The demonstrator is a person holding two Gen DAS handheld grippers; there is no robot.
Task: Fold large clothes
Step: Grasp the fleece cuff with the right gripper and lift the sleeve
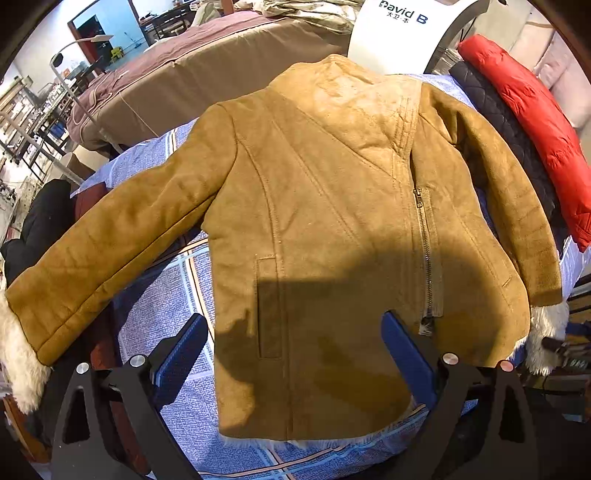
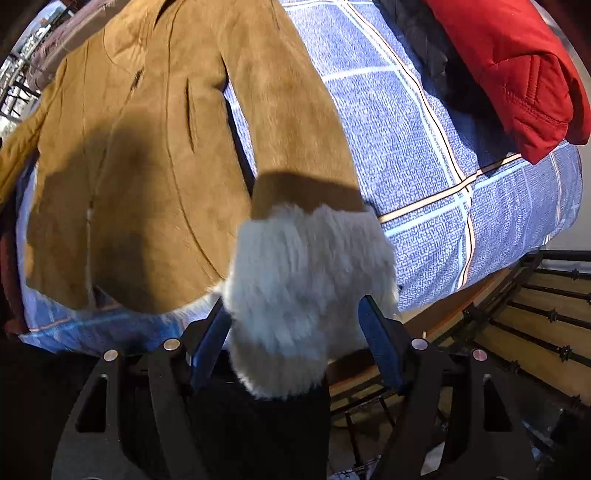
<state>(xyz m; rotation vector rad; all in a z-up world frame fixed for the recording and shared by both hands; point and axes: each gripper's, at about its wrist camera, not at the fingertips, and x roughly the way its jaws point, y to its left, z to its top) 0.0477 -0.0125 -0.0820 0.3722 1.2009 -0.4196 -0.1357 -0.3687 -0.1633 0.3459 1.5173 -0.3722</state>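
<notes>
Left wrist view. One tan suede jacket (image 1: 332, 221), front side up, laid flat on a bed with a blue checked cover (image 1: 173, 295). Collar at the far end, hem at the near end. Diagonal zipper (image 1: 424, 254) closed, running right of centre. Both sleeves spread out to the sides; white fur cuff (image 1: 18, 354) at the left sleeve end, a second fur cuff at the near right edge. Left hand-held gripper (image 1: 291, 365): blue-padded fingers (image 1: 181, 358) spread wide, above the hem area, nothing between them; whether they touch the cloth cannot be told. Its shadow falls on the lower half of the jacket. One red padded coat (image 1: 535, 136) and one dark quilted garment (image 1: 506, 136) piled at the far right of the bed. White board with printed lettering (image 1: 402, 33) beyond the collar. Second bed with a brown cover (image 1: 207, 70) at the far left.

Right wrist view. Same jacket (image 2: 140, 166), seen from its right sleeve. Sleeve runs toward the camera; its fur cuff (image 2: 310, 288) hangs over the near edge of the bed. Right hand-held gripper (image 2: 295, 347): fingers spread, one either side of the cuff, fur between them; pads not seen pressing it. Blue cover (image 2: 424, 166) to the right, red coat (image 2: 517, 74) at far right. Black metal bed rail (image 2: 535, 317) near right.
</notes>
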